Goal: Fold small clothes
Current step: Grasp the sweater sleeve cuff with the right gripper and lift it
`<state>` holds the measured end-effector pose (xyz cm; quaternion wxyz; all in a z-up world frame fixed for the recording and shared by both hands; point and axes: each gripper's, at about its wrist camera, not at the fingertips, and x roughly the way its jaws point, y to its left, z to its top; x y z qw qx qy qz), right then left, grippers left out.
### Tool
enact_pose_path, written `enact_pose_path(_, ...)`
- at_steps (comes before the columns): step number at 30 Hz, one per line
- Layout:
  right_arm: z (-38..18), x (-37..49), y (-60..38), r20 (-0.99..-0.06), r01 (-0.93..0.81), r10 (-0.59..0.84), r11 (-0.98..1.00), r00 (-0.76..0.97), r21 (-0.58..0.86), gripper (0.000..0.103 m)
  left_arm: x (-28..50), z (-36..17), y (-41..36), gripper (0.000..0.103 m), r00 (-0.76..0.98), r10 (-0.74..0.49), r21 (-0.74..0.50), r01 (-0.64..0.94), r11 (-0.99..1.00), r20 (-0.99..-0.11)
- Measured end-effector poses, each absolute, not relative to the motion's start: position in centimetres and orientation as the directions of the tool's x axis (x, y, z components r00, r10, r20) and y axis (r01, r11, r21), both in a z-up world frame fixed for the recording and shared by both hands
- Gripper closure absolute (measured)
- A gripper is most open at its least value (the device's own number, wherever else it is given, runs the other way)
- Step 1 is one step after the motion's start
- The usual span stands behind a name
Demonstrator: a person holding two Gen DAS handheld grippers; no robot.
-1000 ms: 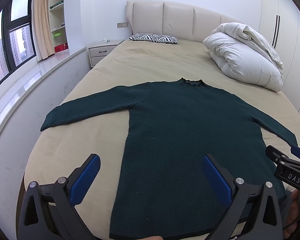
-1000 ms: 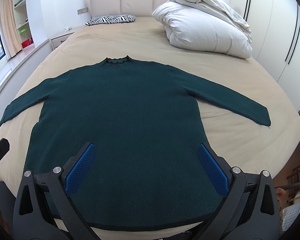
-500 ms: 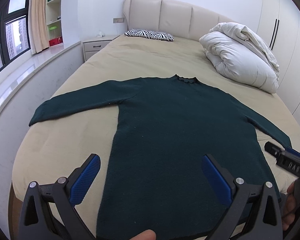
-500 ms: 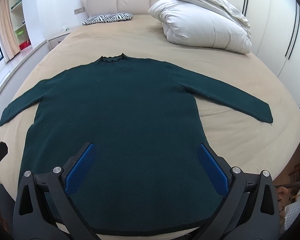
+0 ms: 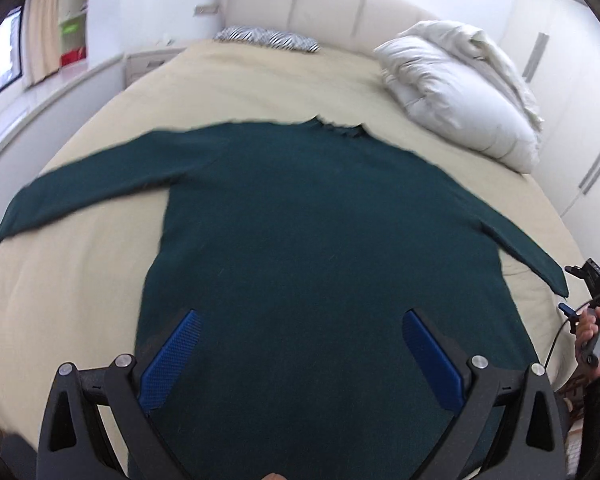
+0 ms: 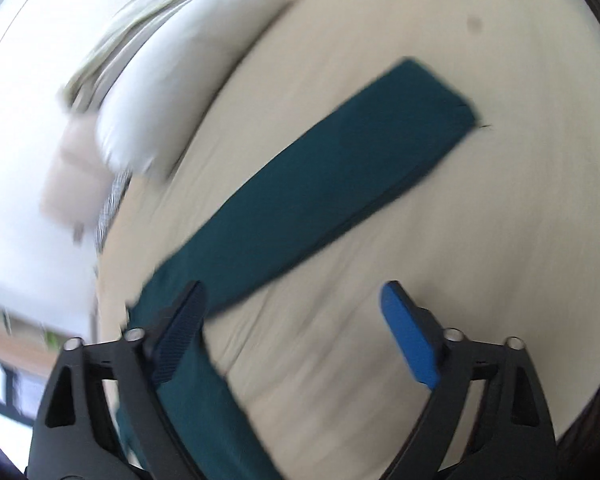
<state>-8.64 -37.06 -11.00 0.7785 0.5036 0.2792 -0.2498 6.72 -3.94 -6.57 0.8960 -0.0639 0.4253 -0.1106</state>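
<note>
Dark green sweater [image 5: 320, 240] lies flat on the bed [image 5: 80, 300]; right tool [image 6: 296, 320], empty and closing, has swung over its sleeve [image 6: 340, 176]; left tool [image 5: 300, 356] hangs released.

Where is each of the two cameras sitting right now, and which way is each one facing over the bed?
Left wrist view: sits on the left gripper, looking down the bed across the spread dark green sweater toward the headboard; its open fingers and the person's right hand show.
Right wrist view: sits on the right gripper, rolled and blurred, looking at the sweater's right sleeve and the white duvet; its fingers show, jaws closing with nothing between them.
Shared: sweater, bed, duvet.
</note>
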Motion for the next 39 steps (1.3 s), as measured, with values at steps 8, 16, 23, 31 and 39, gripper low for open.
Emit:
enact_pose_path(8,-13.7,-8.7,-44.3,-0.646,0.655,-0.128,0.252,0.752,0.713,0.029,9.7,-6.8,-6.1,0.0,0.56,-0.284,-0.233,0.163,0.959,-0.778)
enact_pose_path(16,-13.8,-6.1,-48.4,-0.639,0.653,-0.144,0.227,0.756,0.722,0.066,10.7,-7.5,-5.4,0.0,0.545,-0.331,-0.28,0.178,0.943,-0.77)
enact_pose_path(23,-10.7,-3.4,-47.3,-0.669,0.686,-0.194,0.365,0.718,0.63,0.095,12.0,-8.5,-3.7,0.0,0.527,-0.4,-0.376,0.158,0.913,-0.75)
enact_pose_path(31,-3.6,8.4,-35.5,-0.609,0.449,-0.026,0.701,0.793,0.554,0.096,13.4,-7.8,-1.4,0.001,0.555,-0.461,-0.471,0.136,0.871,-0.692)
enact_pose_path(39,-5.4,20.1,-17.6,-0.643,0.171,0.248,0.84,0.724,0.516,0.096,15.5,-8.0,0.8,0.007,0.571,-0.492,-0.539,0.1,0.836,-0.657)
